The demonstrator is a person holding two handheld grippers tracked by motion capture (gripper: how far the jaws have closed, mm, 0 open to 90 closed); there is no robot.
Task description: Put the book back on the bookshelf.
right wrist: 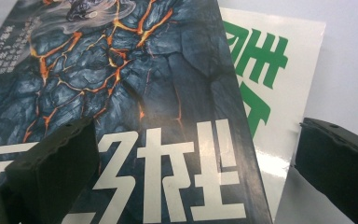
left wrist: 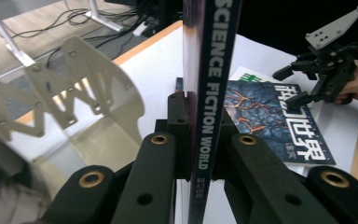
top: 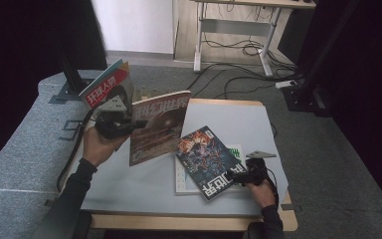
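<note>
Left claw (top: 117, 122) clamped on the spine of a brown-red science fiction magazine (top: 158, 127), seen edge-on in the left gripper view with "SCIENCE FICTION WORLD" (left wrist: 210, 93) running between the two black jaws. Held upright and clear of the surface (top: 229, 119), cover facing the camera, probably so it could be slid on edge into the white wire-and-plate book stand (left wrist: 86, 84) at the back left, where a red-and-teal magazine (top: 104, 84) already leaned. Gripped at the spine, most likely, because that is the stiffest part and keeps the pages from flopping open.

Right claw (top: 243, 175) spread wide, jaws apart and pressing on nothing, set low over the near corner of a dark magazine (top: 205, 159) lying flat. Positioned there, by the look of it, either just after letting go or ready to pinch that corner next. Dark magazine resting askew on top of a white one with green lettering (right wrist: 261, 88), the lower one showing past its edge.

Held magazine: thin, glossy, large pale characters across the top, a reddish-brown picture beneath, blue-black spine. Flat magazine: cracked dark rock veined with orange glow, bold white characters at the near end, slight sheen on the cover.
</note>
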